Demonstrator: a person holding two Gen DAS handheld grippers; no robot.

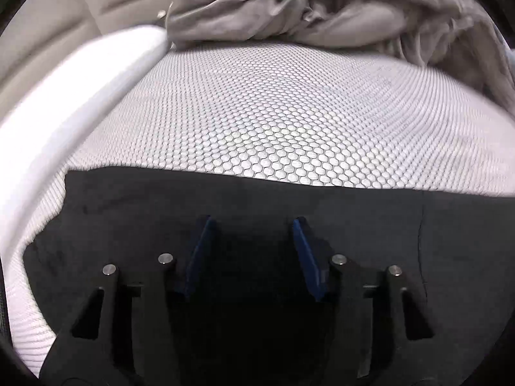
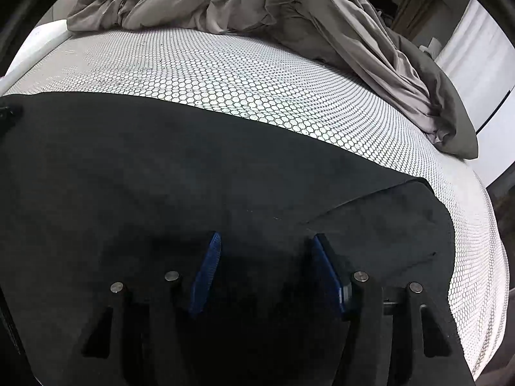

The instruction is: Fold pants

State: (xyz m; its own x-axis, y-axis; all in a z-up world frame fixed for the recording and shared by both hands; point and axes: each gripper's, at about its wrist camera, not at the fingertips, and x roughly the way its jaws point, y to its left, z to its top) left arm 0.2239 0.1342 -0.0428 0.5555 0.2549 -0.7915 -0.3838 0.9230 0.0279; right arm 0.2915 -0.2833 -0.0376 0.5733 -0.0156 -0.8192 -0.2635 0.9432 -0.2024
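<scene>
Black pants point(image 1: 145, 199) lie flat on a bed with a white honeycomb-patterned cover point(image 1: 257, 112). My left gripper point(image 1: 252, 220) hovers low over their left part, near the far edge. Its blue pads point(image 1: 202, 251) stand apart, with only flat cloth below them. In the right wrist view the pants point(image 2: 161, 160) fill the lower half. A layer of them point(image 2: 386, 218) lies folded over at the right end. My right gripper point(image 2: 266, 236) is over the cloth just left of that fold, its blue pads point(image 2: 206, 273) apart and gripping nothing.
A crumpled grey duvet point(image 1: 289, 6) is piled along the far side of the bed and runs down its right side point(image 2: 402, 74). A white padded bed edge point(image 1: 80, 80) borders the left. The bed cover point(image 2: 225, 74) lies bare between pants and duvet.
</scene>
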